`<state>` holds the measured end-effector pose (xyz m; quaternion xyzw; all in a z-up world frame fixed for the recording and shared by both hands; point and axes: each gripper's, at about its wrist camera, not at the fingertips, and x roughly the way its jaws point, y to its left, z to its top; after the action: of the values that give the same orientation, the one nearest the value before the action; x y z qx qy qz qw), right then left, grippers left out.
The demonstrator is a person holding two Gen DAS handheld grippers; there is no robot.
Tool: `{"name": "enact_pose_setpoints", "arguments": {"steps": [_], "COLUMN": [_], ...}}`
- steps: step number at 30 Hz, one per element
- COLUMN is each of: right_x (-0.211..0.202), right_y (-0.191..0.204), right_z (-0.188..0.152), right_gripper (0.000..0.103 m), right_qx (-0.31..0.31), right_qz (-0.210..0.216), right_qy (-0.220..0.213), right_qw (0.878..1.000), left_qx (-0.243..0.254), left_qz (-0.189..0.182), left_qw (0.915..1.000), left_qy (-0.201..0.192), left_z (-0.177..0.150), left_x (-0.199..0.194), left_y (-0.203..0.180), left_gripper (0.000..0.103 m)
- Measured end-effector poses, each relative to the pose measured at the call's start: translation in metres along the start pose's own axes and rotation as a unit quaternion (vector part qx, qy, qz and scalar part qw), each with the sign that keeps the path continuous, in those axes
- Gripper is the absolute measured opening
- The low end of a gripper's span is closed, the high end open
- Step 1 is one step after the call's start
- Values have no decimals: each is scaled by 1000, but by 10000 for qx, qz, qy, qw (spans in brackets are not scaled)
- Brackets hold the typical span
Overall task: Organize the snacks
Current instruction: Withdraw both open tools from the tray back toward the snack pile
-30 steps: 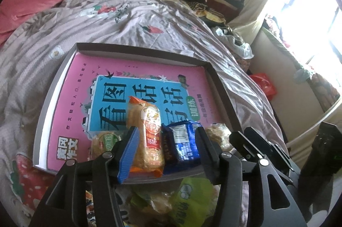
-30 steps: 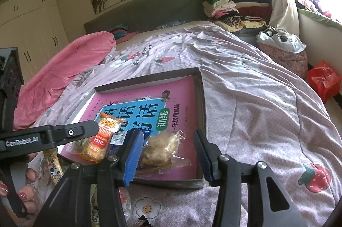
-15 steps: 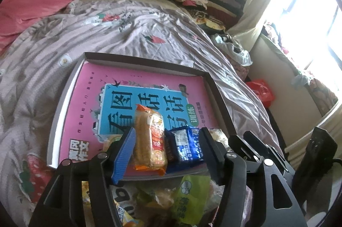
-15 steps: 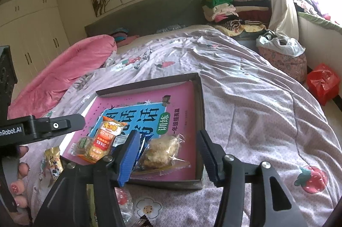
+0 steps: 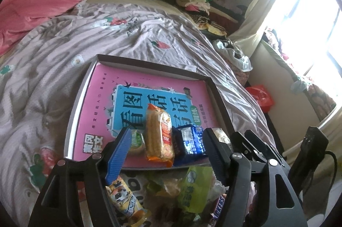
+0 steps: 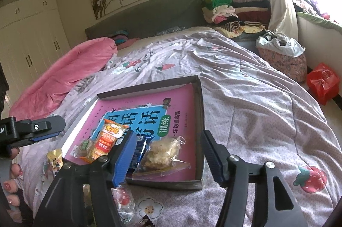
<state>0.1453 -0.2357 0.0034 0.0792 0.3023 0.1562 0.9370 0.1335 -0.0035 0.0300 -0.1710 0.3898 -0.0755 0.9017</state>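
Along the tray's near edge four snacks line up; both the left gripper and right gripper hover wide-jawed, empty; pink room lies beyond.

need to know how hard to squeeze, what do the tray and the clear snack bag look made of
The tray looks like stiff cardboard with a matte grey-brown finish: thin flat walls, folded corners. The clear snack bag looks like thin glossy plastic film: see-through, crinkled, with shiny highlights, showing pale lumpy contents.

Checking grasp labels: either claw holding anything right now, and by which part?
Nothing held. Left claw and right claw are both open, hovering near the snacks in the box.
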Motion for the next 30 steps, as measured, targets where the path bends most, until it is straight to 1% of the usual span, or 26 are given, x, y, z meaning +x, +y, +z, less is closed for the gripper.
{"name": "enact_pose_setpoints", "arguments": {"steps": [7,9,13,19,30], "right_x": [-5,-6,-8,-13,-18], "right_y": [6,7,8,7,4], "right_z": [2,3,3,3,1], "right_gripper": [66,66,70,70,73], "right_qx": [-102,-110,-118,-98,-60], "right_qz": [18,43,64,94,205], "right_qy": [-94,-107,-136,-180,-164], "right_qw": [9999,9999,9998,9997,9996], "left_qx": [-4,19,50,87,196], "left_qz": [23,31,58,-3,11], "left_qw": [10000,10000,9999,9999,9998], "left_qy": [-28,-33,-70,-71,90], "left_z": [-4,-5,-8,-13,-24], "left_x": [-11,-14,-19,-22,-21], "left_y": [6,7,8,9,7], "left_gripper": [72,75,75,76,77]}}
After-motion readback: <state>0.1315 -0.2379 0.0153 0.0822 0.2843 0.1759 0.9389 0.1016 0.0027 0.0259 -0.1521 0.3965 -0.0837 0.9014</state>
